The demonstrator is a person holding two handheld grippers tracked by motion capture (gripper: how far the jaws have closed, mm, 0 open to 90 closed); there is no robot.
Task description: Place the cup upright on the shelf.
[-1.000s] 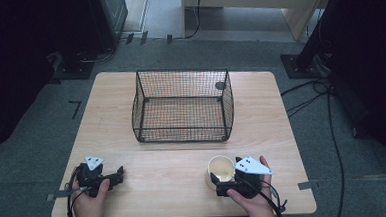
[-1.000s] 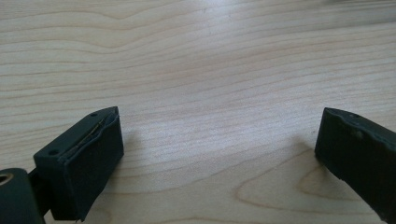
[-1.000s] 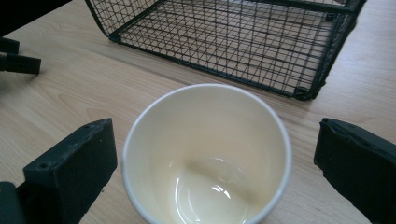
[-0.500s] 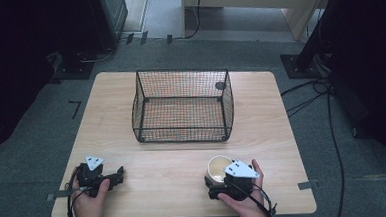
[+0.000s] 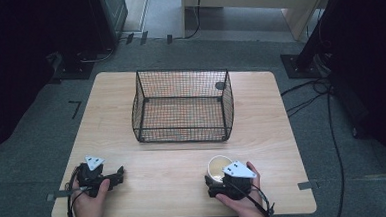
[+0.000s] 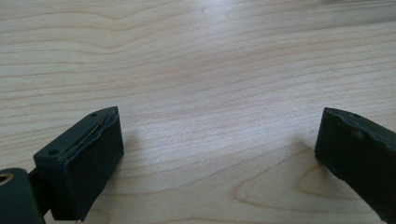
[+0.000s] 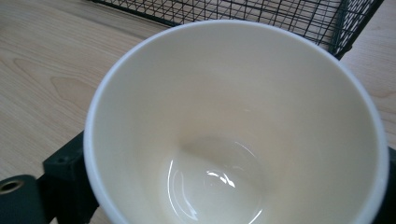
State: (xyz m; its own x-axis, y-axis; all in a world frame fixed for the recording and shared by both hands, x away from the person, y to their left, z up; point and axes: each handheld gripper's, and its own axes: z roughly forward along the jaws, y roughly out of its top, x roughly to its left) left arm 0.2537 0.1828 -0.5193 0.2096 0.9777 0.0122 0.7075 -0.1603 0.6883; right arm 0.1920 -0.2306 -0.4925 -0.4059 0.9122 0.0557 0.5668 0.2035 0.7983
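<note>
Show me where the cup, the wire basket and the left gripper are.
cup (image 7: 233, 121): right gripper view, inner wall.
wire basket (image 5: 182, 134): high view, front mesh wall.
left gripper (image 5: 118, 173): high view, between its jaw tips.

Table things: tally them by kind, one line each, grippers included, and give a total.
Wire basket: 1, black mesh, standing at the middle of the table.
Cup: 1, cream, empty, between the right gripper's jaws.
Grippers: 2, the left gripper resting open on bare wood, the right gripper at the cup.
Total: 4
</note>
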